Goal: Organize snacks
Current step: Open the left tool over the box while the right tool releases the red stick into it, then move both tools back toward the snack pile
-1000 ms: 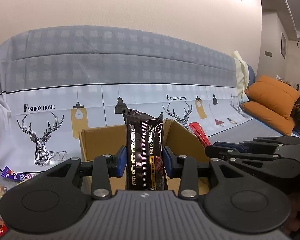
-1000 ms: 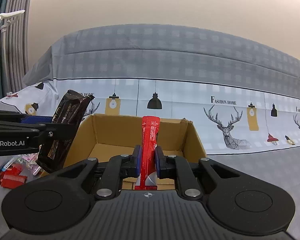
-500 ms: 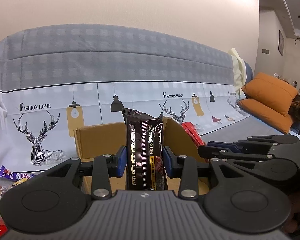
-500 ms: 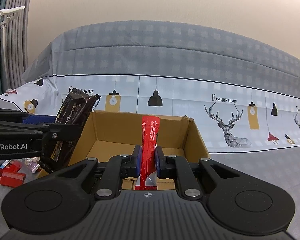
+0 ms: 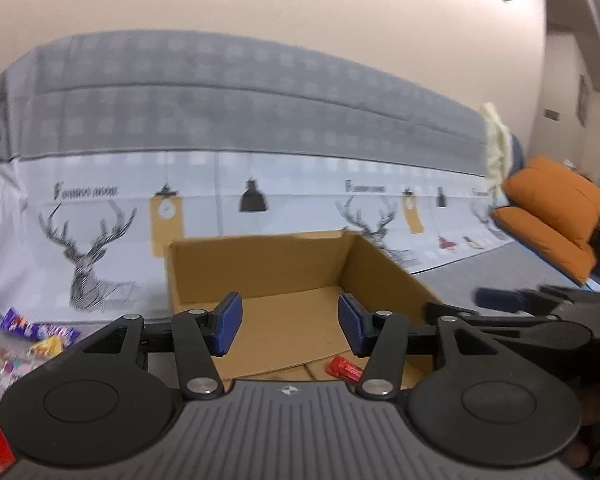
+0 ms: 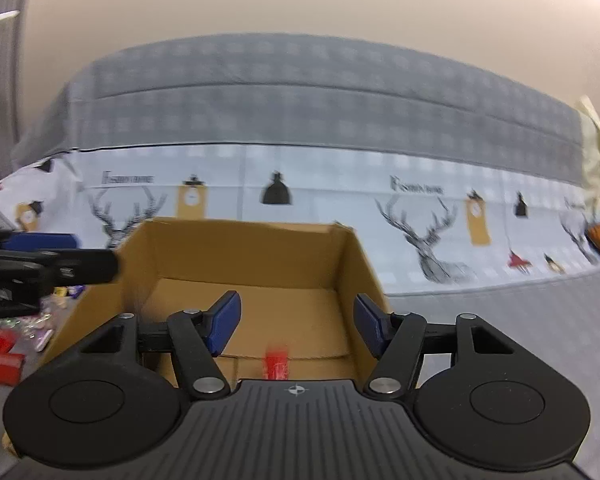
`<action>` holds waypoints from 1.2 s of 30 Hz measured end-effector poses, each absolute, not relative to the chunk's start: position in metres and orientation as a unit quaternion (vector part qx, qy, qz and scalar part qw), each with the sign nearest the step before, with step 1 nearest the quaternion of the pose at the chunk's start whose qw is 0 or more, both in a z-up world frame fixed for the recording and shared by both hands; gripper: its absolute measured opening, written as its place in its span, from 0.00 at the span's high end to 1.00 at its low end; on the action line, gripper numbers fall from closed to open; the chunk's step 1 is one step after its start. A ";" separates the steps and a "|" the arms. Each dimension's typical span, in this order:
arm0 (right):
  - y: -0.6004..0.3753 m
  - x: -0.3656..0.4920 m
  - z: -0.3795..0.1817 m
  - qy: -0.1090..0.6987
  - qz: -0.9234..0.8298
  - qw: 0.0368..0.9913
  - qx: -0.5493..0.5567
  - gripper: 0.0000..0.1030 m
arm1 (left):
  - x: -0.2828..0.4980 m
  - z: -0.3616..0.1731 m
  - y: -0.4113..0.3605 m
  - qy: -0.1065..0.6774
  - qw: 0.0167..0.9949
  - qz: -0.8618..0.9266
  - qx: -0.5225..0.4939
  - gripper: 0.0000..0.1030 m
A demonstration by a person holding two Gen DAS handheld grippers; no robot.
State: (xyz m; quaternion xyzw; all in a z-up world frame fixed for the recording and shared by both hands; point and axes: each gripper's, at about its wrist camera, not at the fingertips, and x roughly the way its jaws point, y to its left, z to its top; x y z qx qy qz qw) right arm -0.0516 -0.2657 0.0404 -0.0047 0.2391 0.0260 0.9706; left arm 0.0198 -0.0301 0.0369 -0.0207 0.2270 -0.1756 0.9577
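Observation:
An open cardboard box stands on the printed cover in front of both grippers. My left gripper hovers over the box, its jaws opening with nothing between them. My right gripper is likewise above the box, jaws opening and empty. A red snack packet lies in the box at the near side, partly hidden by the gripper bodies. The dark chocolate packet is out of sight. In the left wrist view the right gripper's fingers show at the right; in the right wrist view the left gripper's fingers reach in from the left.
Loose snacks lie left of the box: a purple packet, other wrappers, red packets. Orange cushions sit at the far right. A grey and white deer-print cover drapes the sofa behind the box.
Both grippers have opened. The dark chocolate packet has left my left gripper and the red packet has dropped from my right gripper into the box.

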 end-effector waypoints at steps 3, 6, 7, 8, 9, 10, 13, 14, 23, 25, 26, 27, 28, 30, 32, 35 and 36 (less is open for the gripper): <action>-0.275 -0.041 0.029 0.273 -0.022 0.962 -0.002 0.27 | 0.030 0.031 -0.025 0.256 0.957 -0.137 -0.012 0.40; -0.284 -0.034 0.018 0.305 -0.064 0.950 0.001 0.24 | 0.043 0.022 -0.013 0.298 0.948 -0.110 -0.029 0.40; -0.288 -0.032 0.014 0.314 -0.072 0.947 0.005 0.24 | 0.047 0.019 -0.008 0.310 0.944 -0.107 -0.040 0.40; -0.291 -0.030 0.011 0.322 -0.078 0.944 0.008 0.24 | 0.050 0.016 -0.004 0.323 0.939 -0.105 -0.052 0.40; -0.294 -0.029 0.007 0.330 -0.084 0.940 0.008 0.25 | 0.053 0.013 -0.001 0.334 0.935 -0.102 -0.060 0.40; -0.296 -0.028 0.003 0.338 -0.091 0.937 0.006 0.26 | 0.056 0.010 0.001 0.347 0.931 -0.100 -0.064 0.40; -0.301 -0.024 -0.005 0.356 -0.107 0.928 -0.003 0.48 | 0.061 0.002 0.002 0.375 0.915 -0.126 -0.081 0.40; -0.302 -0.023 -0.007 0.361 -0.117 0.925 -0.009 0.66 | 0.060 0.001 0.000 0.379 0.912 -0.133 -0.080 0.40; -0.310 -0.024 -0.009 0.363 -0.133 0.922 0.005 0.74 | 0.054 -0.002 -0.010 0.378 0.911 -0.156 -0.056 0.40; -0.310 -0.027 -0.006 0.358 -0.129 0.925 0.013 0.74 | 0.054 0.000 -0.010 0.374 0.913 -0.155 -0.053 0.40; -0.309 -0.029 -0.004 0.352 -0.124 0.928 0.017 0.72 | 0.054 0.001 -0.011 0.371 0.914 -0.154 -0.050 0.40; -0.307 -0.031 -0.001 0.344 -0.119 0.931 0.017 0.69 | 0.053 0.002 -0.011 0.367 0.916 -0.154 -0.046 0.40; -0.303 -0.033 0.001 0.335 -0.114 0.935 0.011 0.67 | 0.052 0.003 -0.011 0.362 0.918 -0.153 -0.042 0.40; -0.296 -0.036 0.006 0.315 -0.099 0.944 0.001 0.60 | 0.050 0.006 -0.008 0.354 0.922 -0.152 -0.040 0.40; -0.289 -0.039 0.011 0.296 -0.079 0.952 0.000 0.60 | 0.047 0.010 -0.004 0.343 0.927 -0.149 -0.040 0.42; -0.273 -0.043 0.019 0.263 -0.042 0.964 -0.010 0.60 | 0.042 0.018 0.007 0.319 0.936 -0.144 -0.043 0.53; -0.267 -0.045 0.021 0.253 -0.029 0.967 -0.015 0.60 | 0.039 0.022 0.013 0.308 0.940 -0.141 -0.042 0.55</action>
